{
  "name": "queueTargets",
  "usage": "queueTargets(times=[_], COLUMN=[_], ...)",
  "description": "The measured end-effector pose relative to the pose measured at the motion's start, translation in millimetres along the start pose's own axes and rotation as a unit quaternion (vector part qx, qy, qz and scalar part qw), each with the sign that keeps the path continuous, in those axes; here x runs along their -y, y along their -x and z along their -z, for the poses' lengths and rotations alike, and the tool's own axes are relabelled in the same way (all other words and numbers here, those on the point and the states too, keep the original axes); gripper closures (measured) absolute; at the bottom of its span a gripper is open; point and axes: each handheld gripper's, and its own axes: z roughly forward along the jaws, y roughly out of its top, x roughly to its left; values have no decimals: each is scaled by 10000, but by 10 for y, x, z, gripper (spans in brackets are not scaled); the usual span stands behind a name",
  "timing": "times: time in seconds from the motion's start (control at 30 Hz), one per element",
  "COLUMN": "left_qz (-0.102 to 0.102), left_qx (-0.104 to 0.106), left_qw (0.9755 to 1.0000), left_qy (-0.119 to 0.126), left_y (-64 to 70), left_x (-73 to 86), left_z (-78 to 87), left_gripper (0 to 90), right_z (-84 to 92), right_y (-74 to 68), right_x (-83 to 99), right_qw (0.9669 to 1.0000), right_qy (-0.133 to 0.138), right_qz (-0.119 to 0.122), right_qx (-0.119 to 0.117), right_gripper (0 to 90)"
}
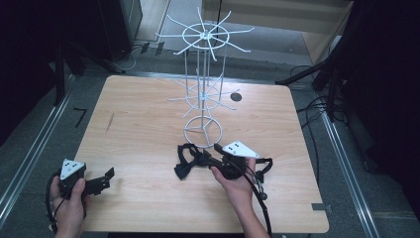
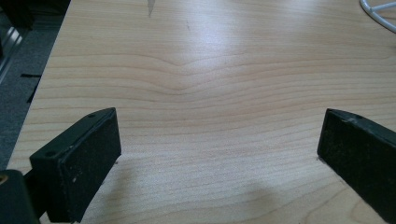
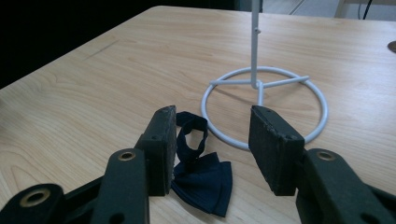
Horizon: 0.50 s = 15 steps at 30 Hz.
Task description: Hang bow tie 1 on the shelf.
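One wooden table (image 1: 148, 148) carries one white wire rack (image 1: 203, 89), which stands on a single ring base (image 3: 266, 107) with one upright pole and two tiers of spokes, one high and one lower down. One dark navy bow tie (image 3: 203, 179) lies flat on the tabletop just in front of that ring base, its strap curling up in a loop toward the ring; in the high view the bow tie (image 1: 187, 161) sits between the base and the right hand, and the dark tangle there is hard to sort, so part of it may be cable rather than strap. Two grippers are in play. The right gripper (image 3: 212, 147) hangs low over the bow tie with its jaws partly apart; the left-hand pad seems to brush the strap, the other pad stands clear, and nothing is clamped. The left gripper (image 2: 219, 144) rests near the table's near left corner, jaws spread wide over bare wood with nothing between them, well apart from the bow tie.
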Motion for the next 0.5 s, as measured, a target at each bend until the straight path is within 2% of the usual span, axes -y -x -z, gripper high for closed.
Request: queueTargets(times=[0.17, 0.5], left_qz=[-5, 1], left_qx=[5, 21], left_qw=[10000, 10000], left_qy=[-5, -7], left_y=[-2, -3], left_x=[0, 0], left_z=[1, 1], left_gripper=[0, 0], right_z=[-93, -292], right_y=[-36, -69], right_x=[26, 62], right_qw=[10000, 9999], right_qy=[-9, -106], right_qz=[16, -101], right_qx=[1, 26], right_gripper=[532, 510])
